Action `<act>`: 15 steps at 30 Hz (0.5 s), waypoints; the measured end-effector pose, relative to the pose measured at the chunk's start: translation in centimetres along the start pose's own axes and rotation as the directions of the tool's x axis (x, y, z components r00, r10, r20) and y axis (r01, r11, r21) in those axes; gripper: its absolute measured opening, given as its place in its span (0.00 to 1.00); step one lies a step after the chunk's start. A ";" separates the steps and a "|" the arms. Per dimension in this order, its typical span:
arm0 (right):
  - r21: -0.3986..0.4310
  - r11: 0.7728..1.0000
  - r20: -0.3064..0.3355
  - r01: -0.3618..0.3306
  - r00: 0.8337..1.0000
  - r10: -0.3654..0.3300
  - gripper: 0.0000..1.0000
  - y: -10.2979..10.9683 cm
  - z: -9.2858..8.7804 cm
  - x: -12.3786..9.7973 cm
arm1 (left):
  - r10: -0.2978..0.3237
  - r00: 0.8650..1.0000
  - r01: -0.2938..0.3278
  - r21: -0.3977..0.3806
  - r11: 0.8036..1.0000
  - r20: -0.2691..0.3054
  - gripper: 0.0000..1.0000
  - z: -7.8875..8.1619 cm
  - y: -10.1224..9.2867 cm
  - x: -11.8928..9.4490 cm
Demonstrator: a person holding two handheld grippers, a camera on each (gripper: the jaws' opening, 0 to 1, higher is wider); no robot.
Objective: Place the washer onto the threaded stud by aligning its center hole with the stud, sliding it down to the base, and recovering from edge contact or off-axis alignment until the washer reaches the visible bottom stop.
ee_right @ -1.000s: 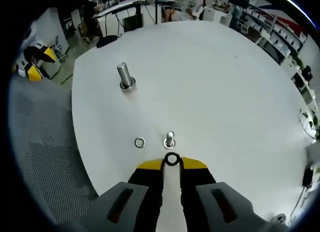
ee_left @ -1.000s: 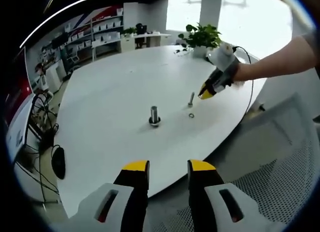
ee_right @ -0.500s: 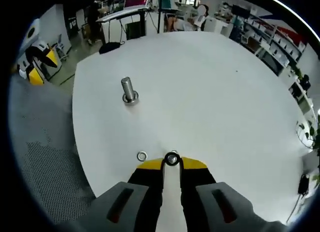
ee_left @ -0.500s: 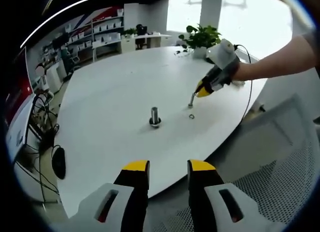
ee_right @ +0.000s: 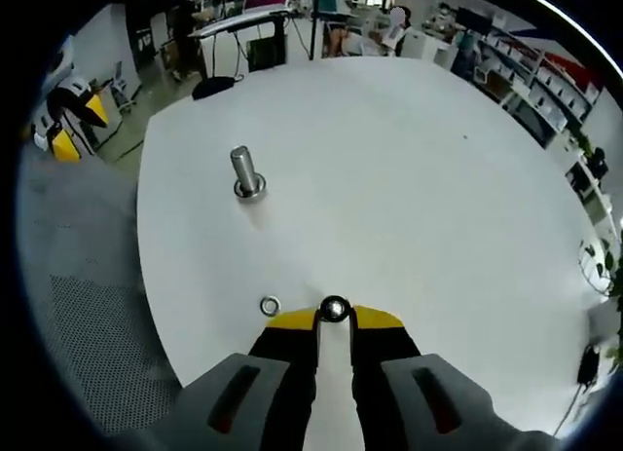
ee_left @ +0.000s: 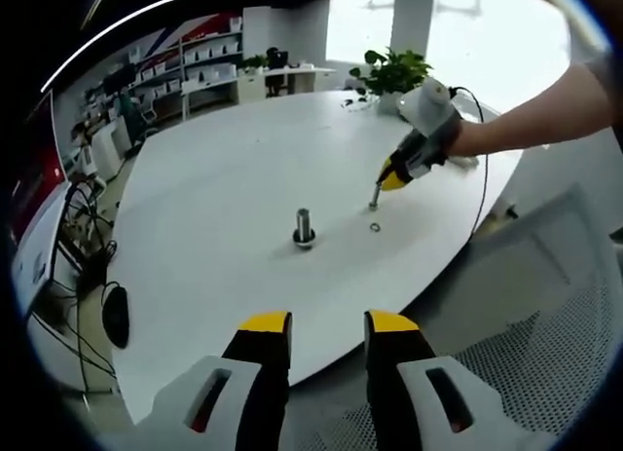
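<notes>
My right gripper [ee_right: 335,318] has its jaws pinched shut on the washer [ee_right: 335,309], held flat at the tips. Over the last second it has come down over the small threaded stud [ee_left: 374,195], which a second ago stood clear ahead of the washer and now sits hidden behind it, so I judge the hole is at or on the stud top and the slide down to the base is what remains; I cannot tell whether it is truly on axis. Just to the left lies a spare washer [ee_right: 270,305] on the white desk [ee_right: 409,178]. My left gripper [ee_left: 326,322] hangs back off the desk edge, jaws parted and empty. Further off stands a larger bolt [ee_right: 243,171], and beyond, a potted plant [ee_left: 392,73]. I can read no writing anywhere.
</notes>
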State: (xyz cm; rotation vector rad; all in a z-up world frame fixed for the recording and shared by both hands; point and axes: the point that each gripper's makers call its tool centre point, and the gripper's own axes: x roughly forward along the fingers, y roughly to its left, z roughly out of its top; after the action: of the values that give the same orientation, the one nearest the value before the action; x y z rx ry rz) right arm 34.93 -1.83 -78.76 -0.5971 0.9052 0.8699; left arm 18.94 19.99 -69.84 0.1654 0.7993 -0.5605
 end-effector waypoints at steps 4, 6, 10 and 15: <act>-0.011 1.000 -0.008 -0.005 1.000 0.005 0.13 0.0 0.0 0.4 | 0.001 1.000 -0.001 0.000 1.000 -0.004 0.27 -0.1 0.0 0.0; -0.014 1.000 -0.016 -0.009 1.000 0.009 0.13 0.1 -0.2 0.7 | 0.001 1.000 -0.001 -0.001 1.000 -0.004 0.27 -0.1 0.0 0.0; -0.016 1.000 -0.043 -0.022 0.999 0.021 0.13 0.2 -0.8 1.4 | 0.003 1.000 -0.003 -0.005 1.000 -0.003 0.27 0.0 0.0 0.0; -0.014 0.999 -0.064 -0.031 0.997 0.030 0.14 0.2 -1.5 2.4 | 0.001 1.000 -0.001 -0.005 1.000 -0.011 0.27 -0.2 -0.1 0.1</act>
State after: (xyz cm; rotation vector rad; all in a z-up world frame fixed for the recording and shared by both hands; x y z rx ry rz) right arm 34.90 -1.89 -81.56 -0.6286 0.9685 0.8898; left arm 18.83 19.98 -70.04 0.1644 0.8112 -0.5568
